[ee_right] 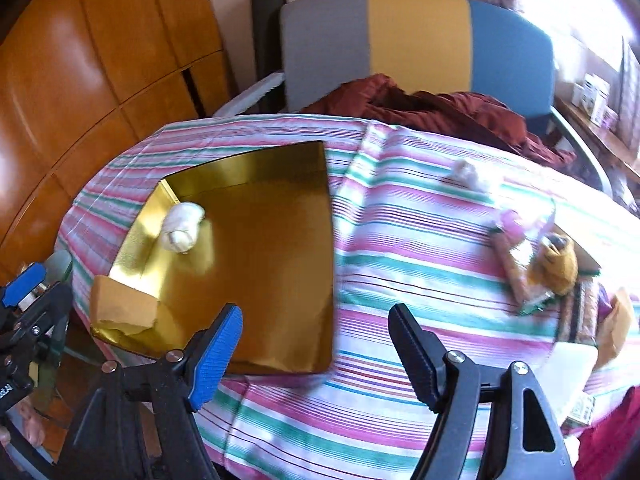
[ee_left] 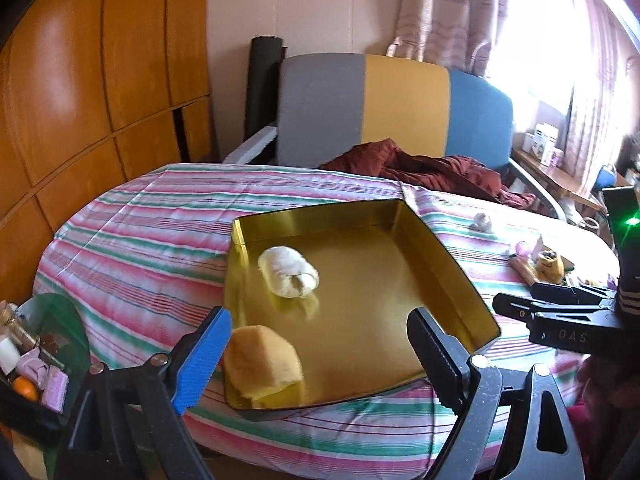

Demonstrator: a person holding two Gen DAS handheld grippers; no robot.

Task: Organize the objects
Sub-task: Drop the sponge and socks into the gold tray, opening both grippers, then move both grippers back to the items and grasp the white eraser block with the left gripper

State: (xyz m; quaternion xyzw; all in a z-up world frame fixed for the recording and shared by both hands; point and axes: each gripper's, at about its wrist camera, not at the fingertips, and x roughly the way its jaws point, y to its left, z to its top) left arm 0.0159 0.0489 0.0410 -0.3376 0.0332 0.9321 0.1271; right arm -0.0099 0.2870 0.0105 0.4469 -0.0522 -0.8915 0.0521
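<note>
Item: gold tray (ee_left: 440,256), shallow, on the striped tabletop (ee_left: 140,240).
Contents: white sock roll (ee_left: 288,272) toward the tray's 10 o'clock; yellow sock roll (ee_left: 260,360) in the 7 o'clock corner, pressed to the rim.

Item: loose goods not yet sorted. White bundle (ee_right: 470,174) at 1 o'clock in the right wrist view, well apart from the tray. Mustard sock (ee_right: 558,262) and a tan roll (ee_right: 512,268) just beside it at 3 o'clock, in a cluttered pile.

Item: left claw (ee_left: 320,356). Jaws apart, nothing between them, above the tray's near edge.
Item: right claw (ee_right: 316,352). Jaws apart, empty, over the tray's near right corner and the cloth.

Risks, as judged: the tabletop cloth is loose and creased, so a low reach could snag it and drag the tray. The pile at 3 o'clock is crowded, so a pinch there may lift a neighbour too. The light tray may slide if a finger knocks its rim.

View differences: only the right wrist view shows the pile clearly, plus paper at the table's 4 o'clock edge. Only the left wrist view shows a bin of small things (ee_left: 28,364) at 8 o'clock and the right claw's side.
</note>
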